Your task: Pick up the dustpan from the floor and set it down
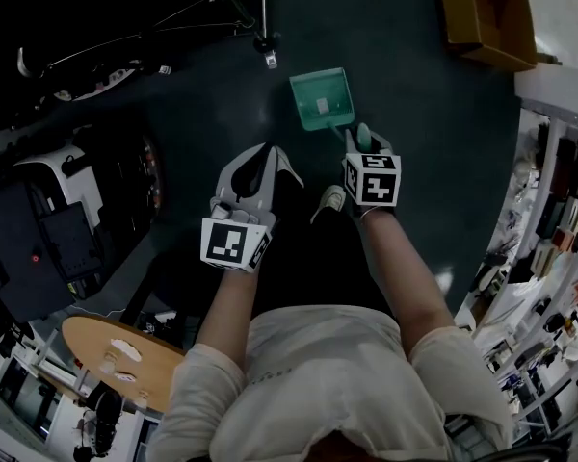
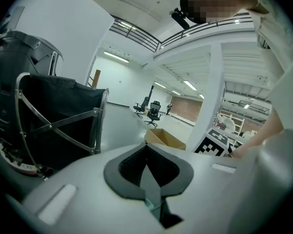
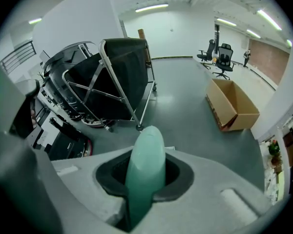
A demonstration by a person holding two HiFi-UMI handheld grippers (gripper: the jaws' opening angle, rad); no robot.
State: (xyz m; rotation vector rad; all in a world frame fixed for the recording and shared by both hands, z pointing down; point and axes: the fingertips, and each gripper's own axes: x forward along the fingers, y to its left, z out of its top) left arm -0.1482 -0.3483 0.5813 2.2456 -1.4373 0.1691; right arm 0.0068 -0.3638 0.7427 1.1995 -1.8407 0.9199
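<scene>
A green dustpan [image 1: 323, 99] lies on the dark floor ahead of the person's feet, its pan pointing away. Its rounded handle [image 1: 363, 136] rises toward my right gripper [image 1: 364, 144], which points steeply down and is shut on it. In the right gripper view the handle [image 3: 145, 165] stands up between the black pads and fills the gap. My left gripper [image 1: 268, 160] hangs to the left of the dustpan, apart from it. In the left gripper view its pads [image 2: 147, 167] meet, with nothing clearly held.
An open cardboard box [image 1: 486, 12] stands at the far right, also in the right gripper view [image 3: 233, 106]. A black folding cart [image 3: 119, 77] and dark equipment [image 1: 67, 219] fill the left. There is a round wooden table [image 1: 116, 359] behind and shelving [image 1: 549, 219] at the right.
</scene>
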